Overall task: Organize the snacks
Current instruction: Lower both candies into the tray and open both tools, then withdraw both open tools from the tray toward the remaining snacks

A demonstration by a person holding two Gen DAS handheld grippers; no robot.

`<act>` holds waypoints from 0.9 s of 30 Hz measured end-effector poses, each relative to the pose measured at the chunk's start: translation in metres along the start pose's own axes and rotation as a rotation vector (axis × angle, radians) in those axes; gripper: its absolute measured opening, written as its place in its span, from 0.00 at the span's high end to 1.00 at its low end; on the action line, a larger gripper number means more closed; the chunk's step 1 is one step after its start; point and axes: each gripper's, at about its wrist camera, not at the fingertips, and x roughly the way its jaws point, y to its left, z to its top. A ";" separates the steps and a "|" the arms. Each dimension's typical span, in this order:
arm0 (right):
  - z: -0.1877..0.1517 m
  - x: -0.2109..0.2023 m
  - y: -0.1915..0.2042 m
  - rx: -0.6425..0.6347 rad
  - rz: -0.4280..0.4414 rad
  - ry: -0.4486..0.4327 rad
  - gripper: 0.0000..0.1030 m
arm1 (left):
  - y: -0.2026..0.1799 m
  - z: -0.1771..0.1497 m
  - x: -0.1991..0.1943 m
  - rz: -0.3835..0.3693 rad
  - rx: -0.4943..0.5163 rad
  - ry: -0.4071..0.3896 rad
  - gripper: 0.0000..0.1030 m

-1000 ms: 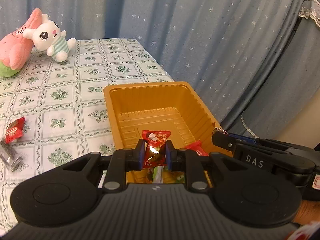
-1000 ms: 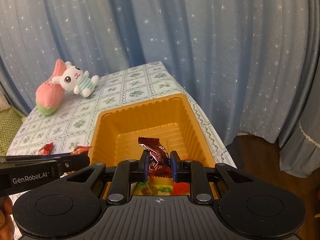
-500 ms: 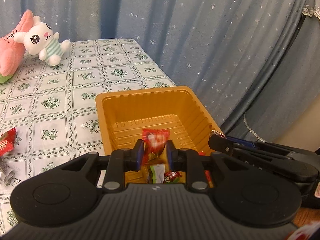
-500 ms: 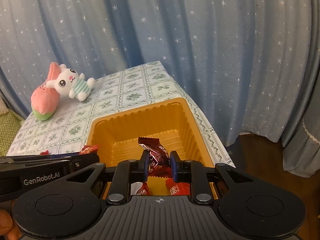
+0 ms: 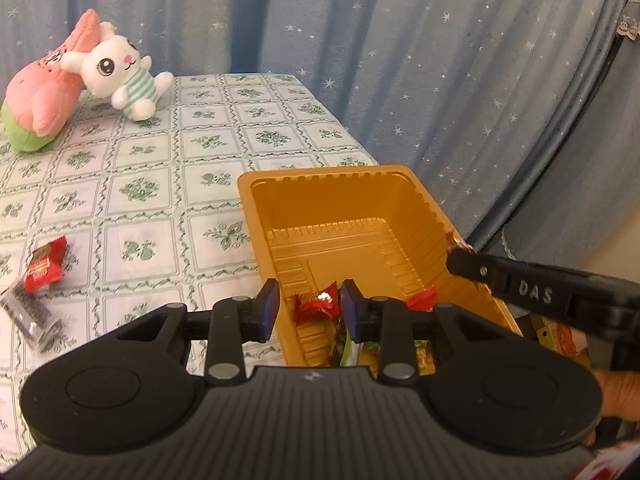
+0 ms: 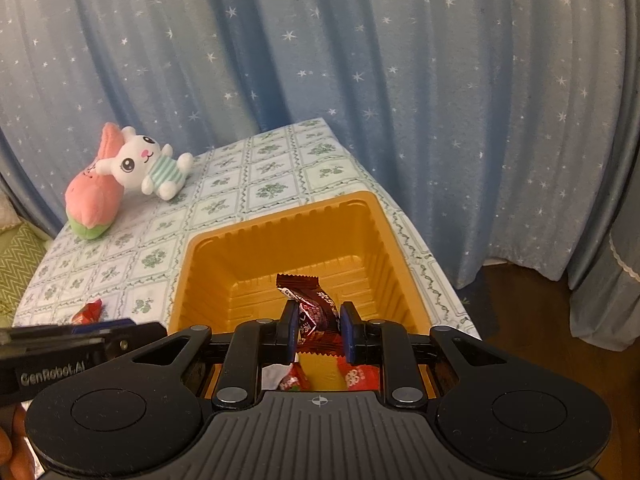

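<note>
A white plush rabbit in a striped shirt leans on a pink and green plush toy at the upper left, on a green-flowered checked tablecloth. A blue starry curtain fills the top.

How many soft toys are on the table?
2. A white rabbit toy lies at the far left of the table, leaning against a pink toy beside it. No others are visible, though the grippers hide the near part.

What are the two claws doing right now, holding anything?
Left gripper: open, holding nothing; a red candy lies below it in the orange tray.
Right gripper: shut on a dark brown snack packet.
</note>
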 end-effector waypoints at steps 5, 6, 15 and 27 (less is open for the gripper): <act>0.005 0.006 -0.003 0.072 0.063 -0.007 0.78 | 0.003 -0.009 -0.009 0.013 0.002 -0.004 0.66; 0.008 0.006 -0.003 0.081 0.064 -0.007 0.77 | 0.003 -0.011 -0.011 0.022 0.006 -0.006 0.65; -0.001 -0.026 -0.008 0.122 0.044 -0.039 0.39 | 0.010 -0.033 -0.037 0.035 -0.028 -0.018 0.58; -0.047 -0.086 0.027 0.091 0.052 -0.018 0.39 | 0.019 -0.068 -0.097 0.078 -0.043 -0.040 0.53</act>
